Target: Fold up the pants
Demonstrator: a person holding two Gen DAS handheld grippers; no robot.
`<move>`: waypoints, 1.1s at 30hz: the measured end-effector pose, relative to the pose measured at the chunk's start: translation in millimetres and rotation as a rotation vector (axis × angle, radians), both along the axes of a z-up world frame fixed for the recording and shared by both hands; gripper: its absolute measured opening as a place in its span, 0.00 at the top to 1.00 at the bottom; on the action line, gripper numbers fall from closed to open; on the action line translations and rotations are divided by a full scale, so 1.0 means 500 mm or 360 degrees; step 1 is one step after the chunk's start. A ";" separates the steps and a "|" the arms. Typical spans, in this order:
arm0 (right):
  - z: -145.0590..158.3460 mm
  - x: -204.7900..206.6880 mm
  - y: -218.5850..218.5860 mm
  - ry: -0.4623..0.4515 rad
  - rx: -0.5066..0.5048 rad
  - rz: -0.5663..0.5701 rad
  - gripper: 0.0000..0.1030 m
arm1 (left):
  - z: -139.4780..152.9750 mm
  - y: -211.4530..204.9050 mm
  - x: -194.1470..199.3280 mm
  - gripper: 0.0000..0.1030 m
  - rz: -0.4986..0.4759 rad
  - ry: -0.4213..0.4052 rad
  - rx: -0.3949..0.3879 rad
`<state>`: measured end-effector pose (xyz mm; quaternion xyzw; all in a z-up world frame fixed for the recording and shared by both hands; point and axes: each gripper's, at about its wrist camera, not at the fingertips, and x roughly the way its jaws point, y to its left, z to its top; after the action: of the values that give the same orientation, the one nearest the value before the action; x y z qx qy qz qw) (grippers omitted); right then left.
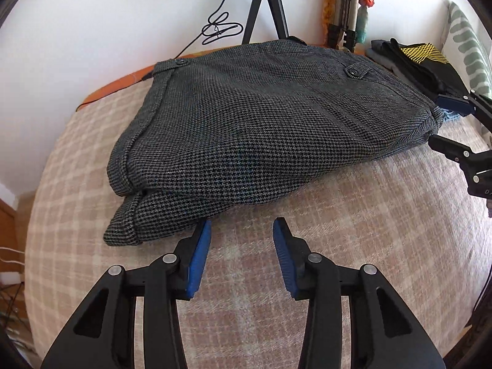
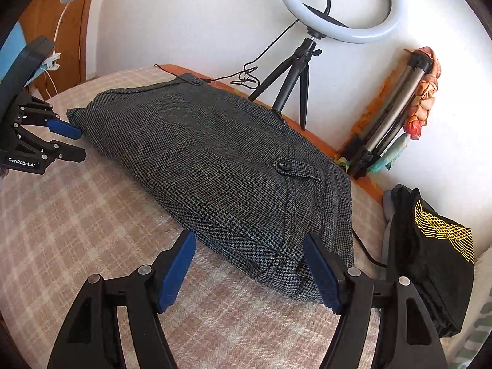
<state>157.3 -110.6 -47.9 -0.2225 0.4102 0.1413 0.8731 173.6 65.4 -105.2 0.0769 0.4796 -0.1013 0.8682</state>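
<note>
One bed under pink-and-cream checked blanket (image 1: pixel 307 307), against white wall. One folded grey houndstooth woollen pants (image 1: pixel 246 129) mid-blanket. One black garment with yellow mesh print (image 2: pixel 436 246) alongside. Two tripods, one ring light (image 2: pixel 335 3). Left tool (image 1: pixel 243 227) agape, empty; right tool (image 2: pixel 249 240) wide, straddling pants corner.

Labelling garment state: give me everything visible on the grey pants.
The pants are dark grey houndstooth, woven and wool-like, folded into a thick multi-layer bundle lying flat on the checked blanket. Buttoned tabs and cuffed hems show. The right tongs straddle one corner; a left tongs pad touches the near edge.
</note>
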 end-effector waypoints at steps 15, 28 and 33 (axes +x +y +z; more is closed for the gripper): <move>-0.019 0.062 -0.023 0.0043 0.0057 -0.0091 0.29 | 0.013 -0.042 0.048 0.93 -0.0033 -0.0039 -0.0146; 0.016 0.034 -0.146 0.0118 0.0247 -0.0336 0.23 | 0.096 -0.052 0.010 0.93 -0.0207 0.0042 -0.0017; 0.003 0.038 -0.249 0.0317 0.0634 -0.0672 0.17 | 0.038 -0.049 -0.026 0.93 -0.0231 0.0152 0.0049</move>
<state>176.2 -234.8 -46.3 0.0582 0.4950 0.0556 0.8651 160.7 41.1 -85.9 0.1199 0.5153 -0.1603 0.8333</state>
